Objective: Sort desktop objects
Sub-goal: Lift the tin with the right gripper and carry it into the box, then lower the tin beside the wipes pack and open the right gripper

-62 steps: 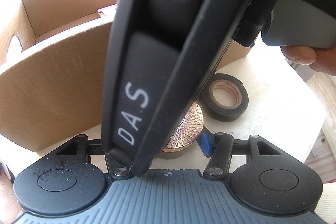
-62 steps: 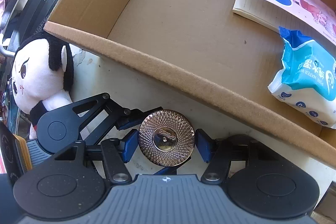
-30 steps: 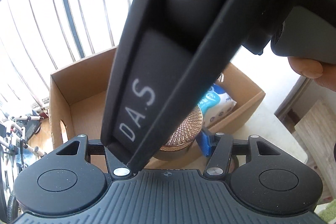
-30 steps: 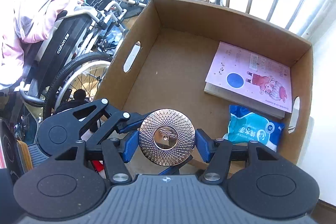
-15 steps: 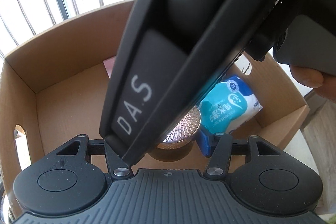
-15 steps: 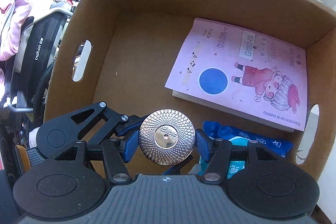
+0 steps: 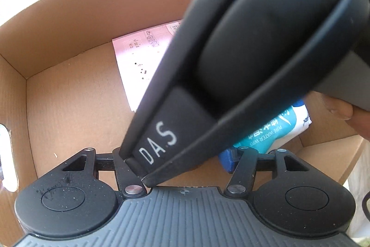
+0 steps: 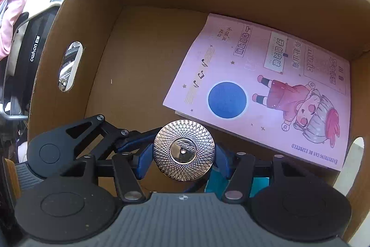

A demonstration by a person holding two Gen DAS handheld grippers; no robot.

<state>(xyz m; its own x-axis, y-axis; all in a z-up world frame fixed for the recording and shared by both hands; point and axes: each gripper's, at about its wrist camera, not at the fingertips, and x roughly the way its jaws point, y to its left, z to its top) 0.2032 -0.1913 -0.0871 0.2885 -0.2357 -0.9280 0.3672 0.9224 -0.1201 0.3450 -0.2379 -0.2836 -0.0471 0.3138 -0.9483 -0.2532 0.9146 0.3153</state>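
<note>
while right tongs pinch it, round tin faces up.

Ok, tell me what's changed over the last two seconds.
Both tools carried the round metal case from beside the cardboard box, up over its near wall and down inside, above the bare floor beside the pink booklet. The tape roll and the doll have dropped out of view. Unchanged: the right tool grips the case, the left tool reaches in beside it, and the wipes pack lies in the box.
</note>
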